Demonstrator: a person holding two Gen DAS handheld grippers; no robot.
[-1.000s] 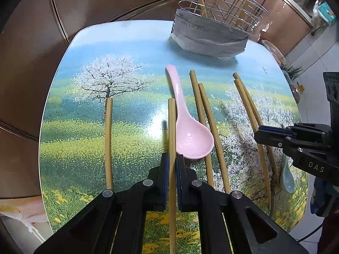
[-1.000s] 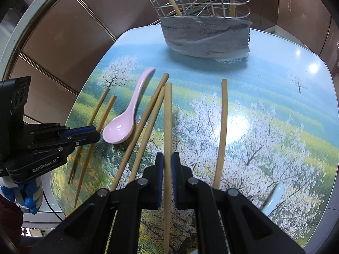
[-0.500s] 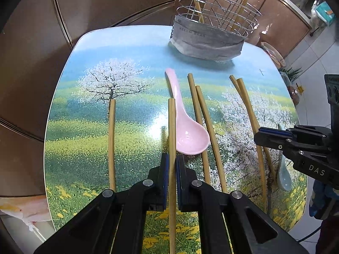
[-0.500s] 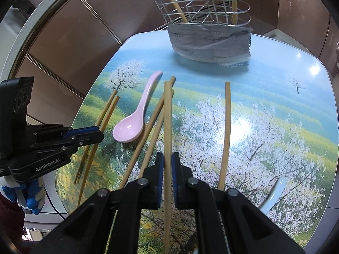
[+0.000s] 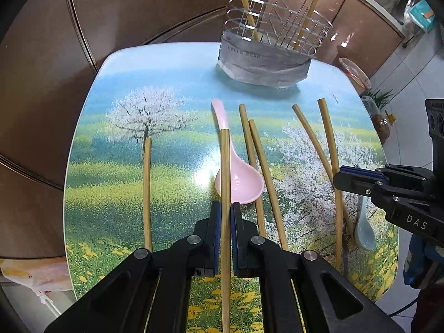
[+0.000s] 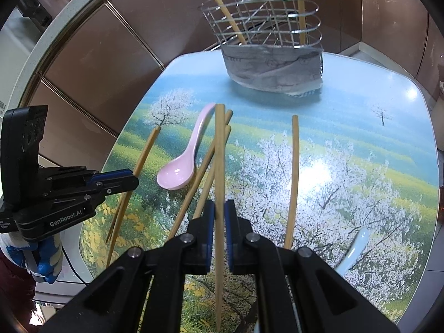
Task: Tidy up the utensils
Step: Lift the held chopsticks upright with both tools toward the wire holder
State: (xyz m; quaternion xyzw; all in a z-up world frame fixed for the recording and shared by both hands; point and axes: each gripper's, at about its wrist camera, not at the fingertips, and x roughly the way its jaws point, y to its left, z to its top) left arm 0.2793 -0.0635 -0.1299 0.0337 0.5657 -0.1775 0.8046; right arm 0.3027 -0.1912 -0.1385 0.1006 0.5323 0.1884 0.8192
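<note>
A: Where are the chopsticks?
B: One chopstick (image 5: 225, 172) sits clamped in the left gripper (image 5: 226, 211), crossing the pink spoon (image 5: 238, 179). Another chopstick (image 6: 219, 163) is pinched in the right gripper's (image 6: 219, 208) fingers.
A: And the wire basket (image 5: 270, 41)?
B: At twelve o'clock on the worktop (image 5: 116, 194), holding two sticks.

Brown glossy cabinet panels (image 5: 155, 14) surround a table (image 5: 91, 166) printed with blossom trees.
</note>
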